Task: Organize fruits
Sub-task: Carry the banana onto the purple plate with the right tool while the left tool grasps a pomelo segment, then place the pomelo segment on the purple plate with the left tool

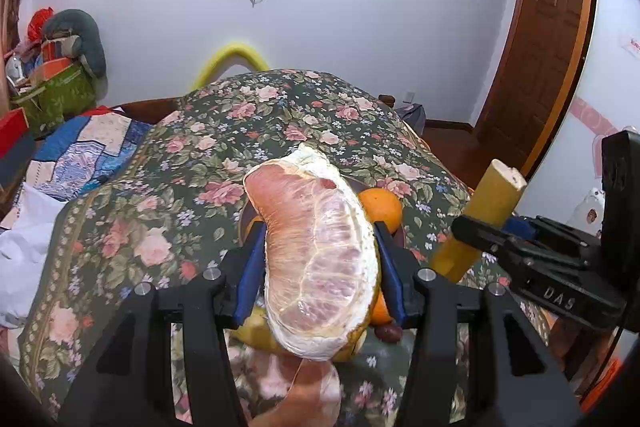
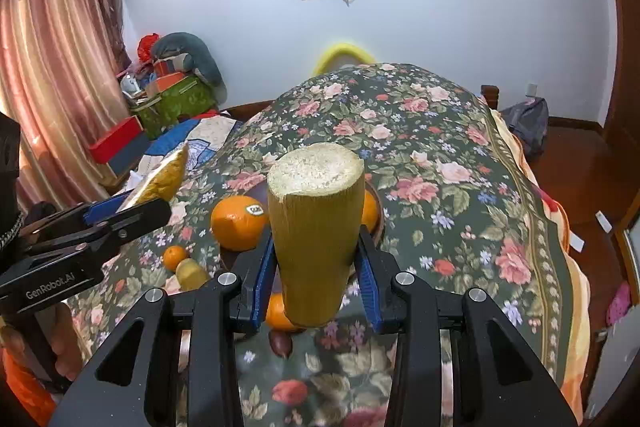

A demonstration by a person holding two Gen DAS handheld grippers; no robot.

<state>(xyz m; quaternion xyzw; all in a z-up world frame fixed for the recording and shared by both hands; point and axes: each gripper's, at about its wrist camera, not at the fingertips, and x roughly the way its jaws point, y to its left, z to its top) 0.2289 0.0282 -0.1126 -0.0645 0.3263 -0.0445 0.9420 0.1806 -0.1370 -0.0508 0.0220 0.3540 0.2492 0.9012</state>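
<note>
Clamped in the left gripper (image 1: 320,259): a peeled pomelo wedge (image 1: 316,259), pink pulp under translucent membrane, white pith along the edge, squeezed between blue pads (image 1: 250,269). Clamped in the right gripper (image 2: 316,263): an upright sugarcane piece (image 2: 316,227), yellow-green skin, pale fibrous cut top. Below both, on the floral bedspread (image 2: 440,155): a stickered orange (image 2: 239,223) at 10 o'clock of the cane, a small tangerine (image 2: 174,257) and a yellow-green fruit (image 2: 192,273) further toward 8 o'clock.

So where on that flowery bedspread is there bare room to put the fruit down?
Free: the bedspread beyond and right of the fruit, out to its bordered edge. Crowded: around the big orange, small orange and yellow fruit, and under the cane piece.
</note>
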